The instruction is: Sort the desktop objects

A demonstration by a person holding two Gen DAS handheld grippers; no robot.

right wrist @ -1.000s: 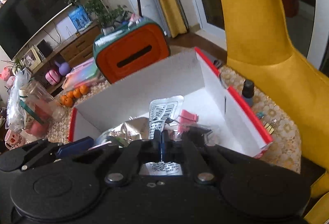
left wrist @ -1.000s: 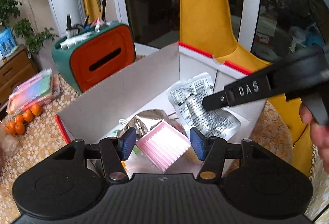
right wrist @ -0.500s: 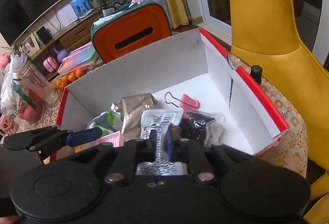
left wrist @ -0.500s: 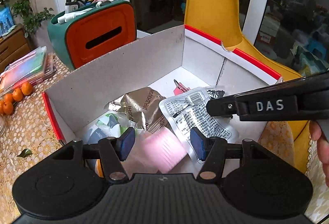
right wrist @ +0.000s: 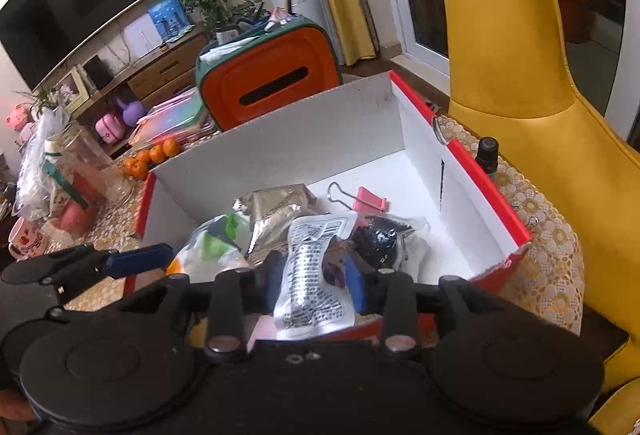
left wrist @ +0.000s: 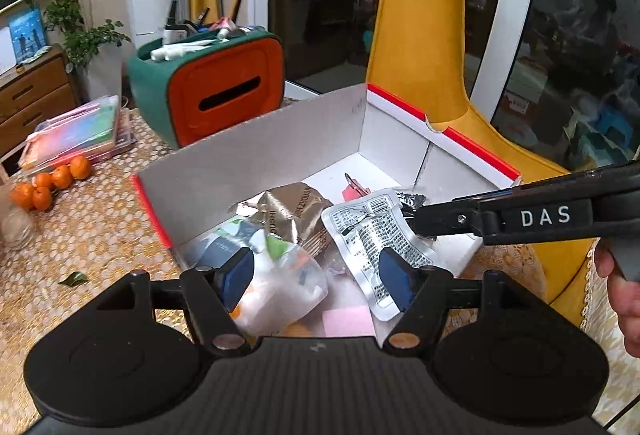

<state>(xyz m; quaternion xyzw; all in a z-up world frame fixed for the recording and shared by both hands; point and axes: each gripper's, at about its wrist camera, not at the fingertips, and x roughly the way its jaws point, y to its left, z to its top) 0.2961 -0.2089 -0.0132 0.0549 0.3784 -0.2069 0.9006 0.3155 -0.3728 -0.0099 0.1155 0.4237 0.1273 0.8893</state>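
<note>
A white cardboard box with a red rim holds the sorted things. My left gripper hovers over its near end, jaws opening and nothing between them. A pink packet lies in the box below it, beside a clear bag. My right gripper is also opening. The silver printed packet shows between its pads, but they do not press on it. It rests on the pile. From the left wrist view the right gripper reaches in from the right.
In the box lie a gold foil pouch, a pink binder clip and a black bag. A green and orange organiser stands behind it, with tangerines to the left. A yellow chair and a dark bottle are on the right.
The left jaws widened and the pink packet dropped from between them into the box. The right jaws went from shut on the silver packet to apart. Both grippers drew back a little.
</note>
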